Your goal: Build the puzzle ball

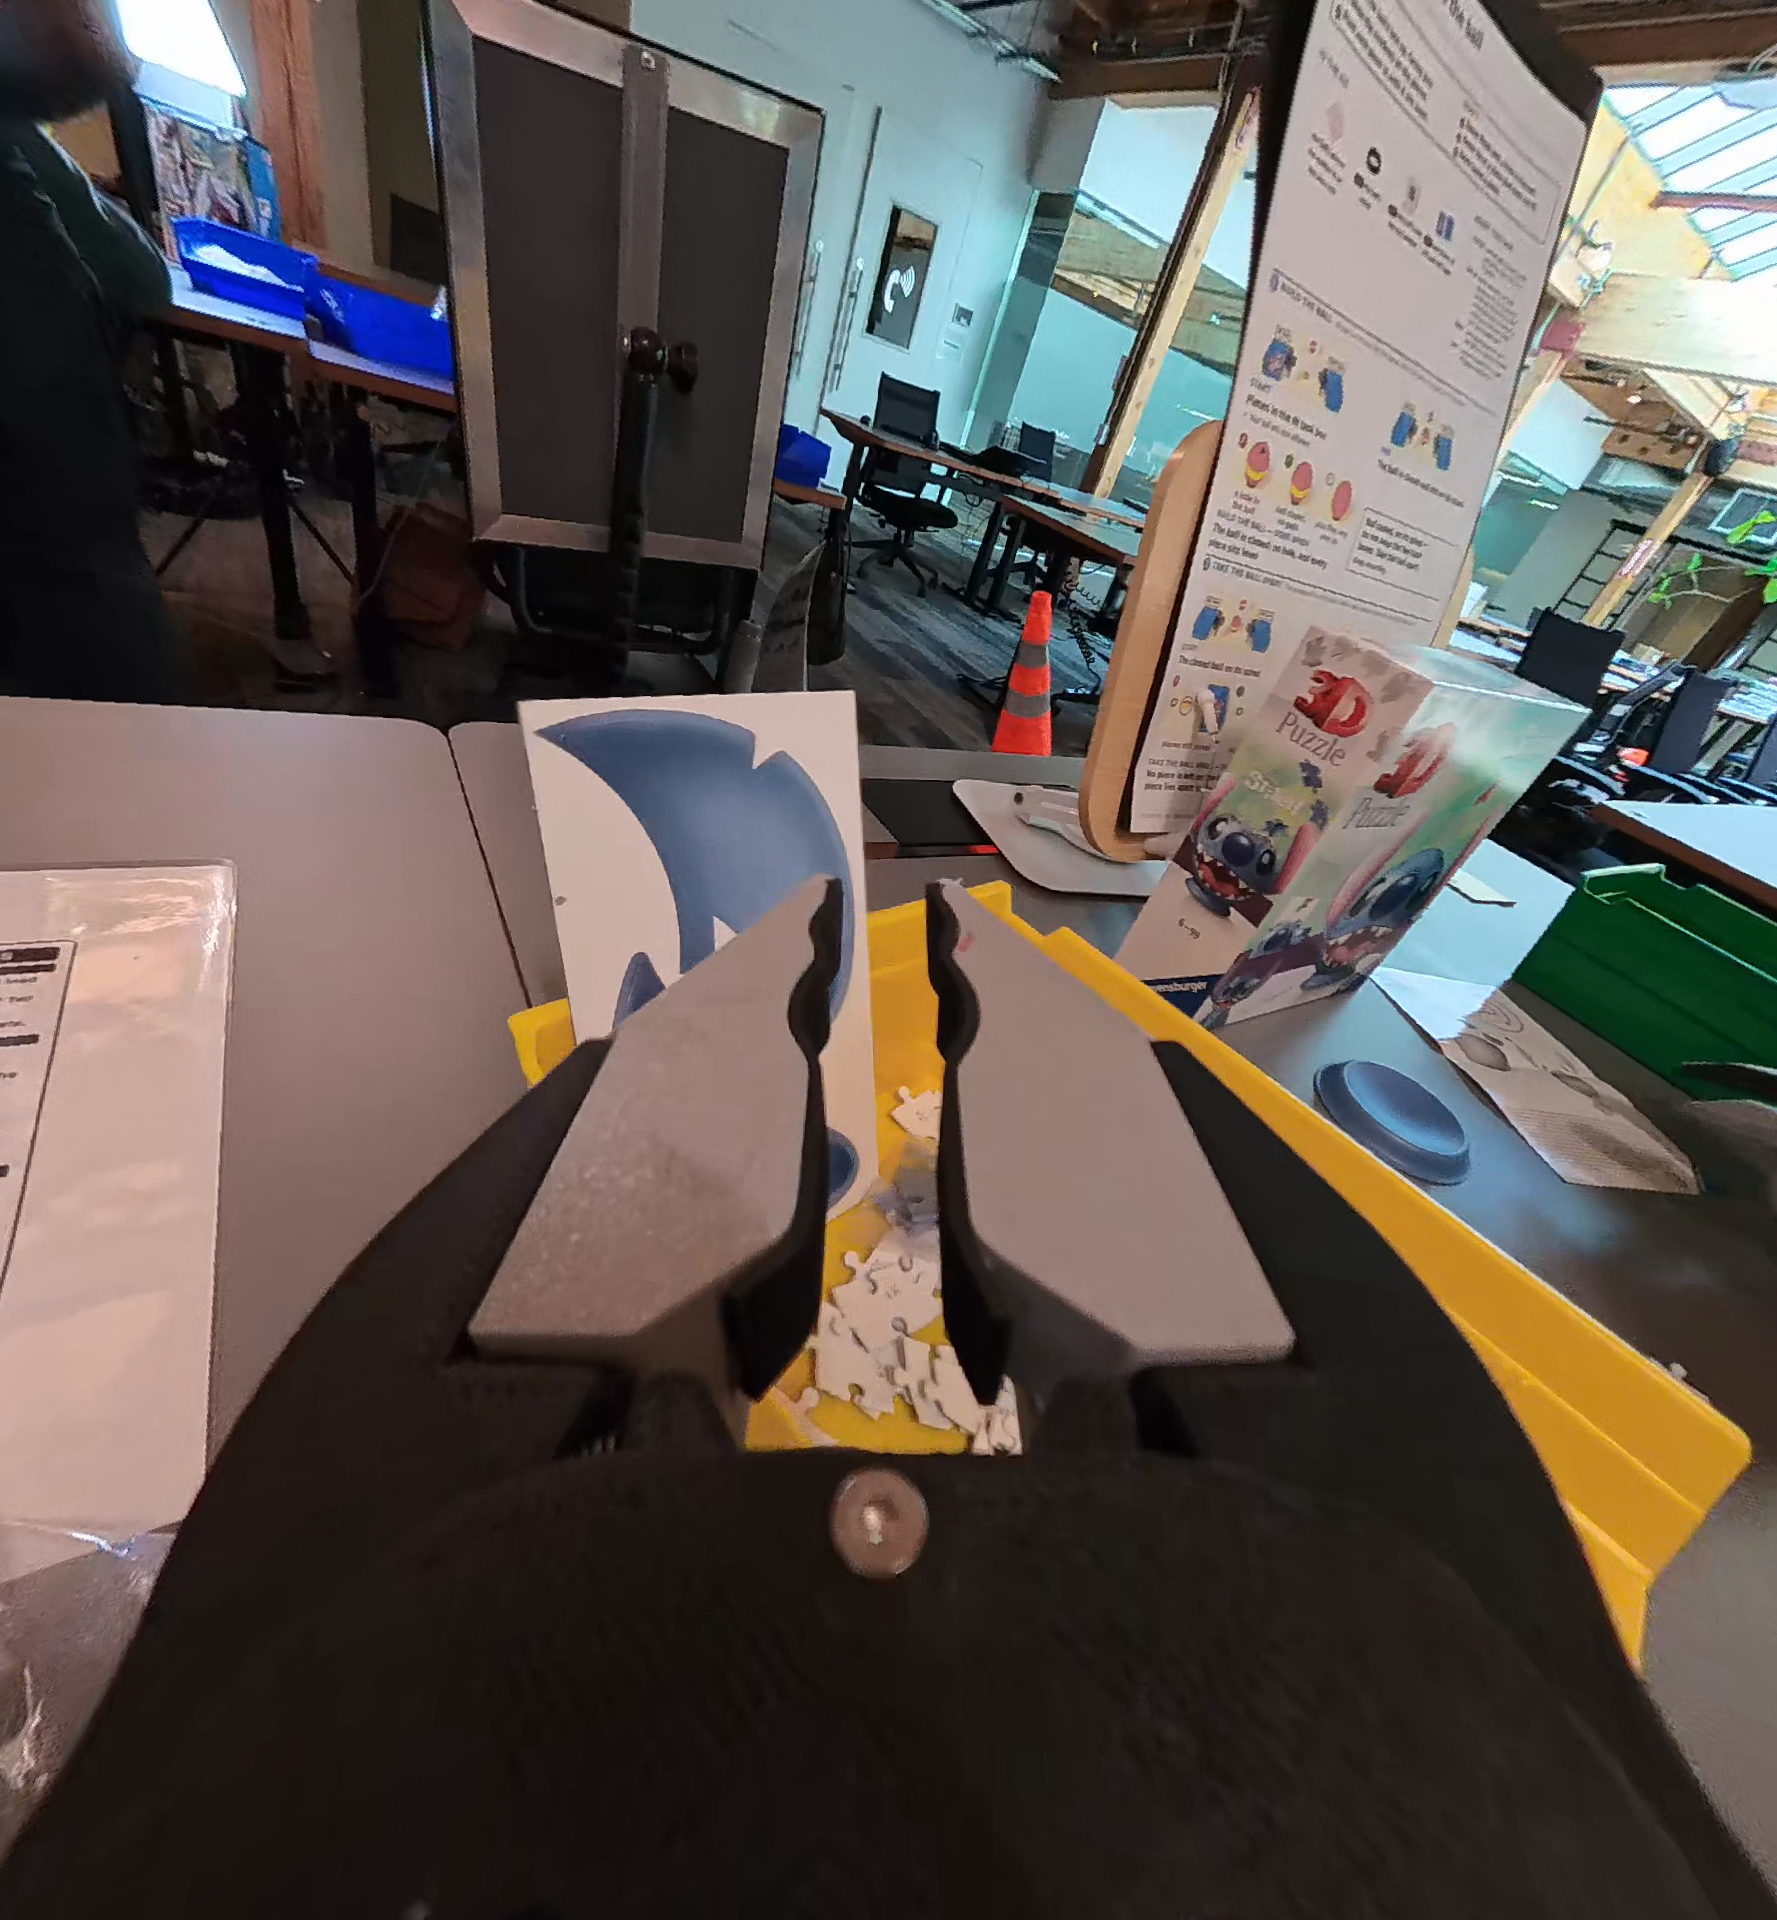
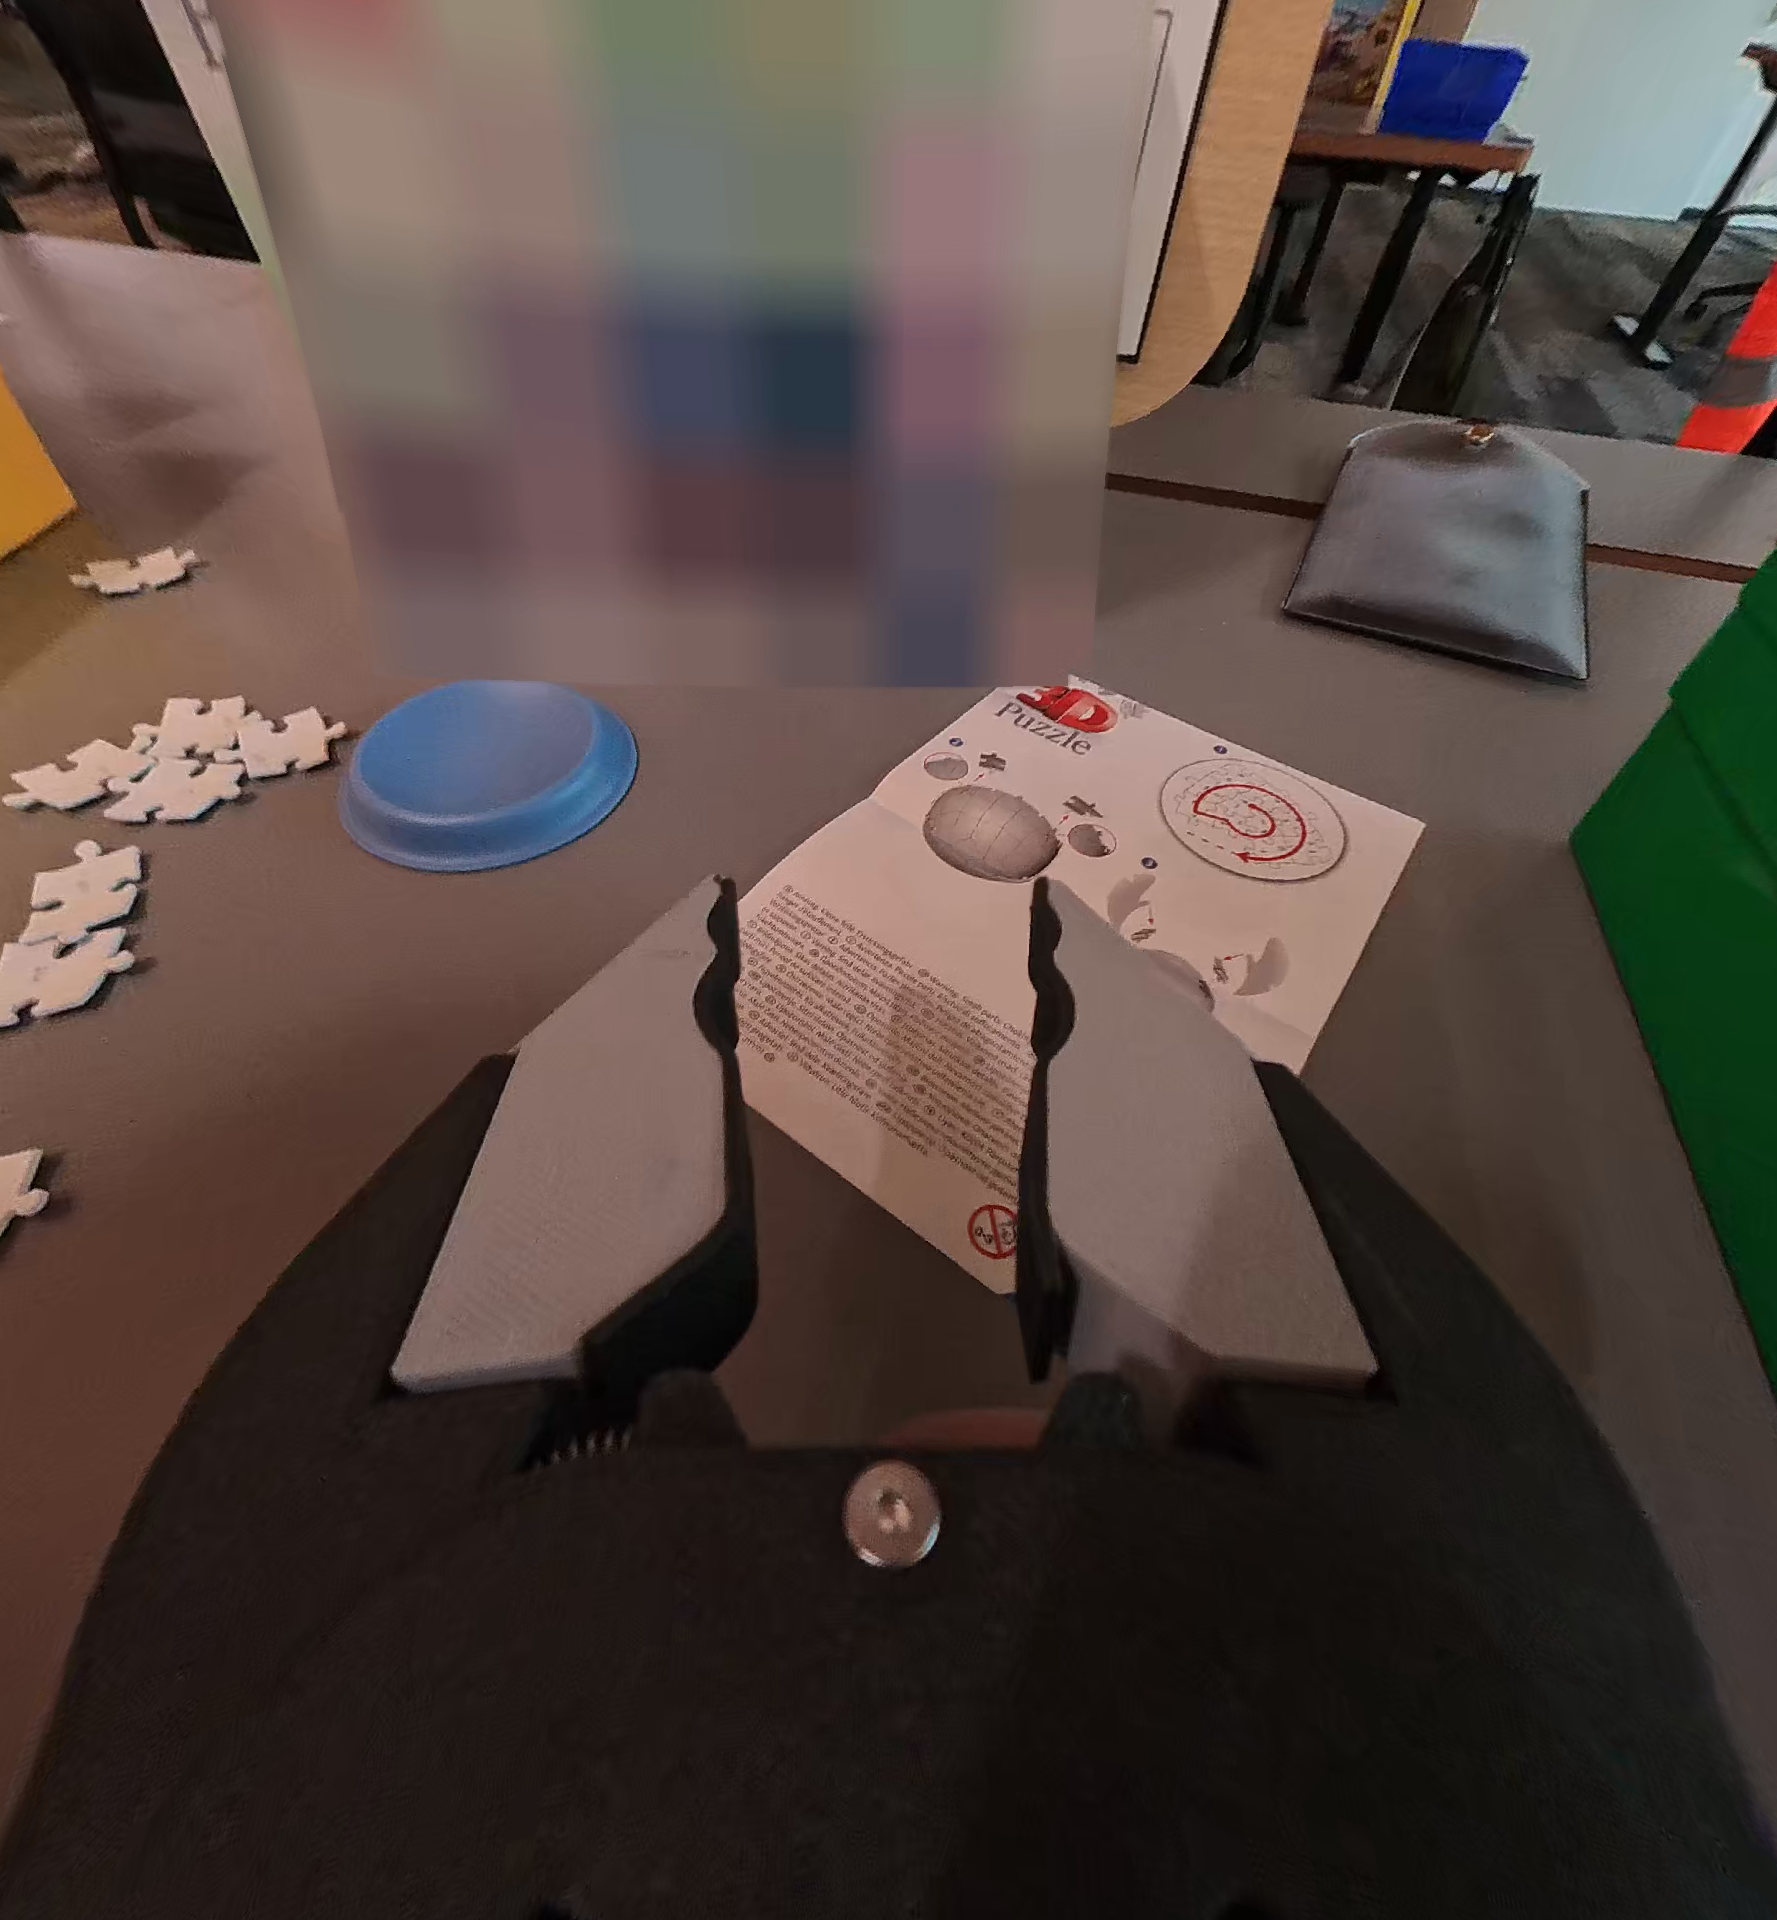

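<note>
- We see the puzzle ball only as loose parts: white-backed puzzle pieces (image 2: pixel 177 753) with knobs and notches, lying face down, and a round blue stand (image 2: pixel 489 774) with a raised centre.
- More pieces (image 1: pixel 889 1340) lie heaped in a yellow bin (image 1: pixel 1435 1278), where a white card (image 1: pixel 697 831) printed with a blue curved shape stands upright.
- Our left claw (image 1: pixel 884 894) hangs over that bin, its fingers slightly parted and holding nothing; the heap shows in the gap below them.
- Our right claw (image 2: pixel 879 894) is spread wide and empty above the grey bench (image 2: pixel 1486 1195), over a folded instruction leaflet (image 2: pixel 1123 883).
- From the right claw, the stand sits ahead and to the left, just beside the nearest cluster; the other pieces scatter farther left.
- A green bin (image 2: pixel 1757 883) stands at the right.
</note>
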Motion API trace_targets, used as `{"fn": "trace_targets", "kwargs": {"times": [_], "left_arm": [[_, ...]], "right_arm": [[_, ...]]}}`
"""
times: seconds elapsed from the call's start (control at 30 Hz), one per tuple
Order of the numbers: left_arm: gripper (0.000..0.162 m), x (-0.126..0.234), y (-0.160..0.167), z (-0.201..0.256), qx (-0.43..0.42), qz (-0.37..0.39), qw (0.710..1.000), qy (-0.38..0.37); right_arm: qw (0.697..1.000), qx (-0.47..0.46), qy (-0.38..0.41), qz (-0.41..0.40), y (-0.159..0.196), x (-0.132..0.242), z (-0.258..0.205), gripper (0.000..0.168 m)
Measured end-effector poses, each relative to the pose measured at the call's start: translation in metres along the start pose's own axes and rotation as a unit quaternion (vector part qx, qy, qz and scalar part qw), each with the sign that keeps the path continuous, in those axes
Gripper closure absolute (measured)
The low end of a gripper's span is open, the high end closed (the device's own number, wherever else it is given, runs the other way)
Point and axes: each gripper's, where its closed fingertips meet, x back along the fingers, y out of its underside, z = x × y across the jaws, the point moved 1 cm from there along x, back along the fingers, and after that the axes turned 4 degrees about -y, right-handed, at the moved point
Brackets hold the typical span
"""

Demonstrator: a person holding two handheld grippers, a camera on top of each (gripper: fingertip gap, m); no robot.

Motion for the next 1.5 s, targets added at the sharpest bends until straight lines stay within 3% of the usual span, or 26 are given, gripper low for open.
{"fn": "trace_targets", "kwargs": {"times": [0.13,0.27,0.37,0.47,0.77,1.5], "left_arm": [[0.149,-0.004,0.007,-0.004,-0.034,-0.013,0.999,-0.032],[0.136,-0.012,0.026,-0.018,-0.042,-0.055,0.996,-0.062],[0.124,-0.016,0.034,-0.014,-0.031,-0.079,0.996,-0.039],[0.123,-0.017,0.035,-0.019,-0.052,-0.073,0.994,-0.057],[0.123,-0.025,0.046,-0.028,-0.065,-0.083,0.992,-0.075],[0.129,-0.026,0.034,-0.021,-0.056,-0.018,0.998,-0.028]], "right_arm": [[1.0,-0.019,-0.01,0.009,-0.001,0.002,0.001,0.114],[0.999,-0.042,-0.031,0.004,0.0,0.001,0.0,0.112],[0.998,-0.048,-0.041,0.009,0.0,0.001,-0.001,0.112],[0.998,-0.044,-0.04,0.011,-0.001,0.002,-0.001,0.113],[0.997,-0.054,-0.051,0.012,-0.001,0.002,-0.001,0.114],[0.996,-0.059,-0.057,0.023,-0.003,0.006,0.0,0.114]]}}
